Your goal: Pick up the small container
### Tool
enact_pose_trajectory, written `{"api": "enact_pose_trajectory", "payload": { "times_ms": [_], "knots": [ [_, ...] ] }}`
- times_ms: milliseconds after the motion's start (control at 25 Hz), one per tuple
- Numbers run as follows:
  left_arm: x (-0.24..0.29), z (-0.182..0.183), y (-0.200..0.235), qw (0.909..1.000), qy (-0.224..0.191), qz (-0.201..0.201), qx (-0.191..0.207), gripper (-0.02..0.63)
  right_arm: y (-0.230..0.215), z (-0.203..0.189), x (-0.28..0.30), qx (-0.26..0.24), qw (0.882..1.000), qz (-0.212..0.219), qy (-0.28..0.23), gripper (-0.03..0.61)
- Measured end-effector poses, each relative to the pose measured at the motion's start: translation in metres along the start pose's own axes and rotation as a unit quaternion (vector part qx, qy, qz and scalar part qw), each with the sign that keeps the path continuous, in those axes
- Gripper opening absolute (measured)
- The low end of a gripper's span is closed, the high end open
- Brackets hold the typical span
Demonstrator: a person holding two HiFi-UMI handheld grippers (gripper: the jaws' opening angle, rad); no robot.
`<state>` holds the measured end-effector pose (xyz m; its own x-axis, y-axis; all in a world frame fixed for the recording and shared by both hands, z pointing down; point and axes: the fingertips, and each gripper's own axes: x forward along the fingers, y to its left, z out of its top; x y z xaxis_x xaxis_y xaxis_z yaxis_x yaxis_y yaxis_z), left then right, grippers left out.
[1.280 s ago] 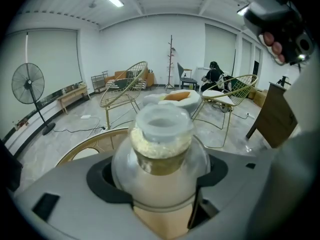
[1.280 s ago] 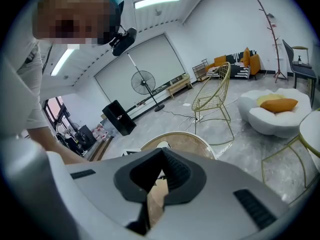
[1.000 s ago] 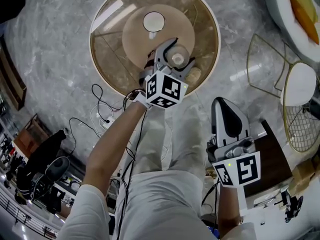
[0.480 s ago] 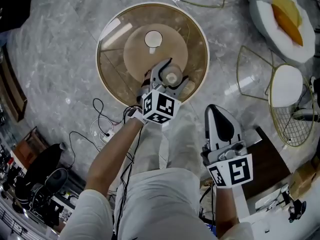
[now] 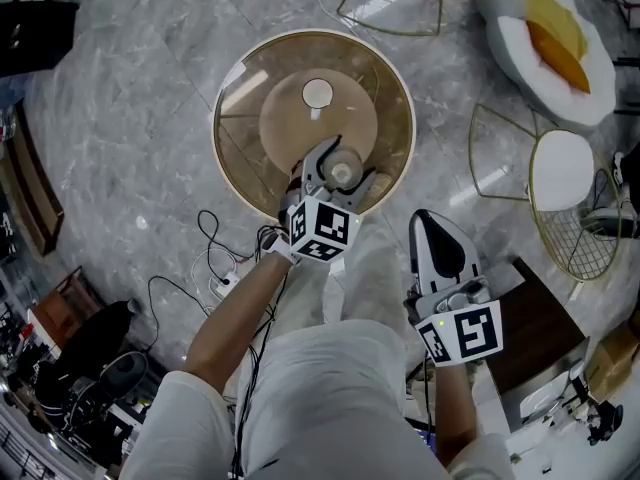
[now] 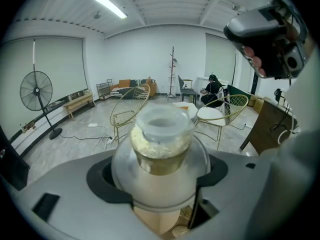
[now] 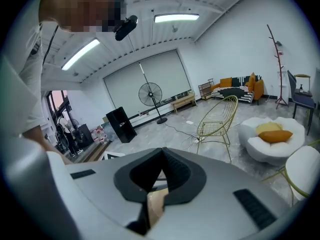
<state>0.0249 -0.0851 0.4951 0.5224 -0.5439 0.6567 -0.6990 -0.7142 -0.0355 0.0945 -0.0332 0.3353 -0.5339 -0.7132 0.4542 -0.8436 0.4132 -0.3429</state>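
Observation:
The small container is a clear lidded jar with pale crumbly contents. My left gripper is shut on it, jaws pressed against both sides of its round body. From the head view the jar shows top-down in the left gripper, held above the near edge of a round glass table. My right gripper hangs lower right, over the person's leg, jaws closed together with nothing between them; the right gripper looks the same in its own view.
A small white round object sits at the table's centre disc. Gold wire chairs and a white cushion seat stand to the right. Cables lie on the marble floor at the left. A dark wooden piece is beside the right gripper.
The view has shifted, so the table appears lower and smaller in the frame. The left gripper still holds the jar over the table's near edge. The right gripper has barely moved.

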Motion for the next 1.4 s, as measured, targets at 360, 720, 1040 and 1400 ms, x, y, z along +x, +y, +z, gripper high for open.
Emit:
{"api": "enact_pose_trajectory", "payload": {
  "times_ms": [360,720,1040,1400],
  "knots": [
    [-0.051,0.028,-0.004,0.9996,-0.001,0.003,-0.027,0.339,0.019,0.037,-0.025,-0.016,0.999,-0.015,-0.028,0.008],
    [-0.103,0.058,0.002,0.9985,-0.014,0.019,-0.049,0.339,0.043,0.070,-0.044,-0.041,0.998,-0.021,-0.052,0.008],
    [-0.158,0.085,0.013,0.9967,-0.039,0.018,-0.069,0.339,0.076,0.099,-0.062,-0.090,0.993,-0.017,-0.072,0.006],
    [-0.219,0.090,0.012,0.9971,-0.048,0.016,-0.056,0.339,0.109,0.110,-0.076,-0.129,0.989,-0.015,-0.077,0.007]
  ]
}}
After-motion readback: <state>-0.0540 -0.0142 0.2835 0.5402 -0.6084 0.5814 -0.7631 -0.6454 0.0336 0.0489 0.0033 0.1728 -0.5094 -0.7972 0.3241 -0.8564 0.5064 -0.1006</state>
